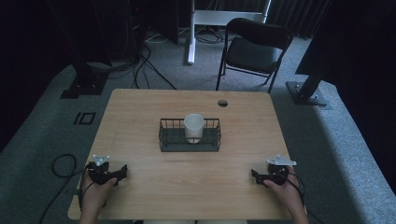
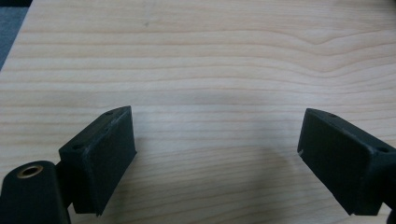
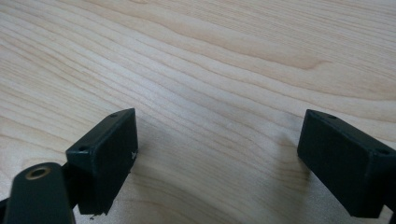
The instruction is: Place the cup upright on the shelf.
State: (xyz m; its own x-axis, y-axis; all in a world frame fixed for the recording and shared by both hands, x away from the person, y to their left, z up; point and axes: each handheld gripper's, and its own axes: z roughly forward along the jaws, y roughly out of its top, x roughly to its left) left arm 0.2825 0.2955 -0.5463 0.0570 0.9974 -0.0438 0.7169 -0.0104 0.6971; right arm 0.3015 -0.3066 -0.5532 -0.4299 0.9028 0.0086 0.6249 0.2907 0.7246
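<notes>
A white cup [image 1: 194, 128] stands upright in a black wire basket [image 1: 167, 140] at the middle of the wooden table [image 1: 140, 112]. My left gripper [image 1: 123, 169] rests low over the table's front left, held in a hand, well away from the basket. In the left gripper view it [image 2: 217, 154] is open, with bare wood between its jaws. My right gripper [image 1: 254, 174] sits at the front right, pointing inward. The right gripper view shows it [image 3: 217, 156] open too, over bare wood grain.
A round cable hole [image 1: 222, 103] is in the table's far edge. A black folding chair [image 1: 254, 49] stands behind the table, beside a white desk leg [image 1: 191, 32]. Dark stands [image 1: 84, 79] and cables lie on the grey carpet to the left.
</notes>
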